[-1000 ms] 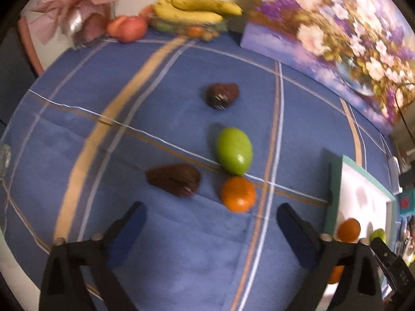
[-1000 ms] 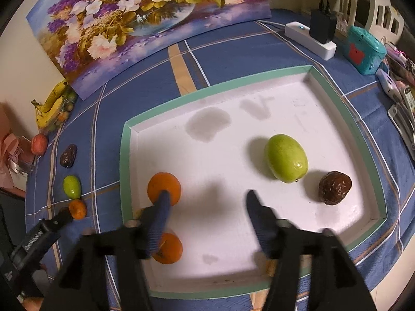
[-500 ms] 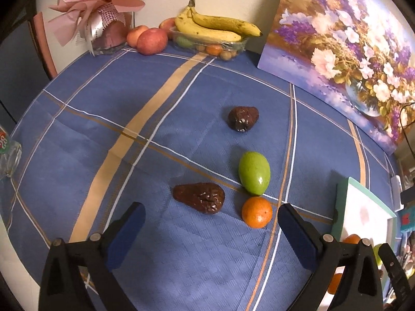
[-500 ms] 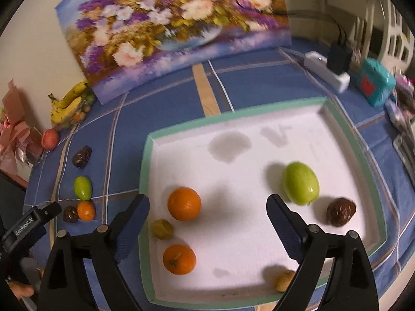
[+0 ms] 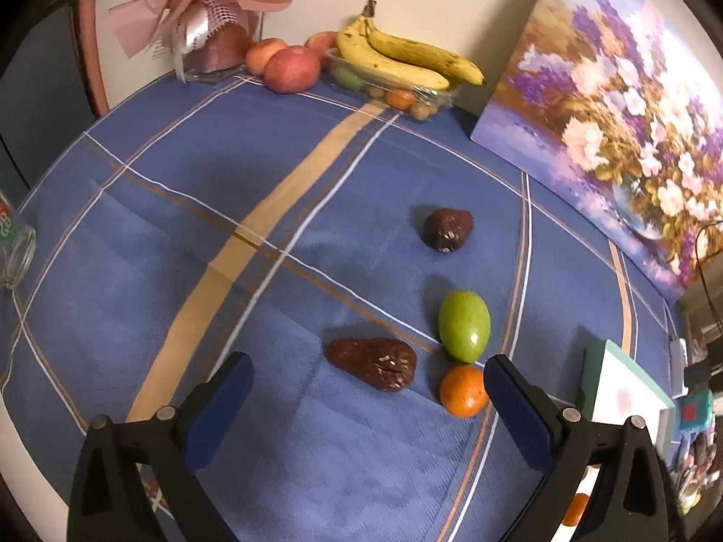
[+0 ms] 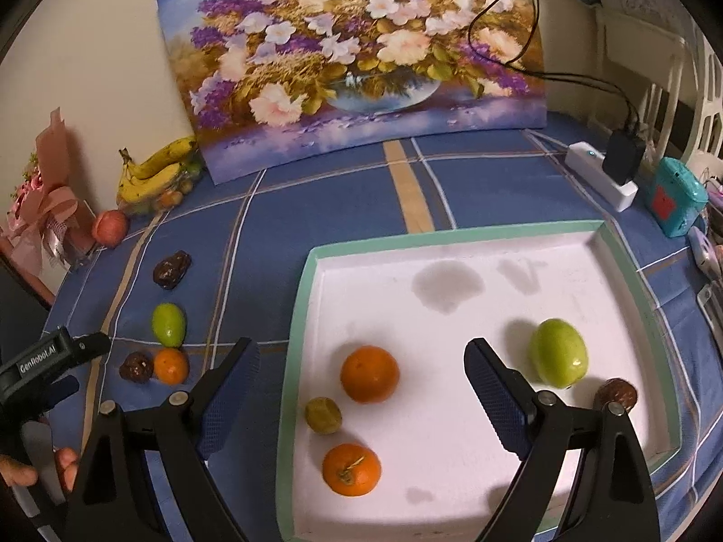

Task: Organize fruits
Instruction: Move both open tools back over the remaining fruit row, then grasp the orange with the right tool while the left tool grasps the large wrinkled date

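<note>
On the blue cloth lie a dark wrinkled fruit [image 5: 374, 363], a green fruit [image 5: 464, 326], a small orange [image 5: 463, 391] and a second dark fruit [image 5: 447, 229]. My left gripper [image 5: 366, 402] is open above and just short of them, holding nothing. The white tray [image 6: 474, 521] with a green rim holds two oranges [image 6: 369, 373], a small yellowish fruit [image 6: 322, 414], a green fruit [image 6: 558, 359] and a dark fruit [image 6: 615, 395]. My right gripper [image 6: 361, 402] hangs open and empty over the tray's near left part. The left gripper [image 6: 49, 361] shows at the right wrist view's left edge.
At the back stand bananas [image 5: 406, 56] on a clear box of small fruit, apples [image 5: 291, 68], a pink wrapped bouquet [image 5: 199, 9] and a flower painting [image 6: 361, 58]. A glass jar [image 5: 13, 244] sits at the left edge. A power strip [image 6: 603, 176] and a teal box [image 6: 675, 196] lie right of the tray.
My right gripper opened wide, letting go of an orange, and lifted back from the tray. My left gripper drew back and rolled, so the loose fruits now sit nearer its fingers.
</note>
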Demonstrator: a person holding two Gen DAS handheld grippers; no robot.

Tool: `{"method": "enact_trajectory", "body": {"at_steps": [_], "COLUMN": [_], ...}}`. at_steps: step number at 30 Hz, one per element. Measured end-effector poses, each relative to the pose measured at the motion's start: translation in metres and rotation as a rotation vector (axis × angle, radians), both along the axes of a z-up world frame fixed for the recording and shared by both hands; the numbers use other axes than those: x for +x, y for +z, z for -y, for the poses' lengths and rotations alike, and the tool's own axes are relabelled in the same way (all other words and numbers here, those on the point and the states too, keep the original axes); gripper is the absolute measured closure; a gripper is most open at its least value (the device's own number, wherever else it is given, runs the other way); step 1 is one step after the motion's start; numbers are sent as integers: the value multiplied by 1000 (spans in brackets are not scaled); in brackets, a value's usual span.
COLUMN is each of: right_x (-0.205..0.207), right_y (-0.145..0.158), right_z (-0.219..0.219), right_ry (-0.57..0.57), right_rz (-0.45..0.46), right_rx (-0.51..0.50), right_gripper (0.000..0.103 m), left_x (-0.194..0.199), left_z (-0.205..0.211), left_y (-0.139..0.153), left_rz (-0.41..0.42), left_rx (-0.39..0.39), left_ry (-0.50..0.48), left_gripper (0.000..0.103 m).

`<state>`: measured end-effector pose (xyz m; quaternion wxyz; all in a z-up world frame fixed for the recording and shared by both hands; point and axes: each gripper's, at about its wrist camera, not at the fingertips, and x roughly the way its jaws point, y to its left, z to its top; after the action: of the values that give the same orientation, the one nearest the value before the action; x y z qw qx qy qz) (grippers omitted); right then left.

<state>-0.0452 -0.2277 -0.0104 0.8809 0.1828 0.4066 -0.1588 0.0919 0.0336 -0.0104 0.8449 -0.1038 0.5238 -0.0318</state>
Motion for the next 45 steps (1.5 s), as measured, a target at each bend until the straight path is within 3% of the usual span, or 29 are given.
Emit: {"method": "enact_trajectory", "body": {"at_steps": [5, 15, 20, 23, 25, 36, 45], "right_x": [6, 26, 40, 50, 59, 101, 119], "right_y": [-5, 1, 1, -4, -9, -43, -57], "right_z": [-11, -48, -65, -78, -86, -122, -140], "right_ry": [61, 154, 201, 230, 246, 353, 394], "right_rz": [5, 8, 8, -8, -21, -106, -143], "right_rx": [34, 11, 32, 41, 53, 94, 77], "right_gripper": [11, 11, 11, 16, 29, 50, 56], "left_x": [4, 11, 16, 19, 21, 33, 39], "left_z": [-13, -42, -47, -44, -43, -37, -39], "left_y": [3, 9, 3, -6, -11, -41, -46], "left_rz": [26, 38, -4, -45, -64, -160, -174], "left_rx": [-23, -82, -122, -136, -136, -170, -186], "left_ry": [29, 68, 56, 45, 46, 49, 52], "left_gripper": [0, 0, 0, 1, 1, 7, 7]}}
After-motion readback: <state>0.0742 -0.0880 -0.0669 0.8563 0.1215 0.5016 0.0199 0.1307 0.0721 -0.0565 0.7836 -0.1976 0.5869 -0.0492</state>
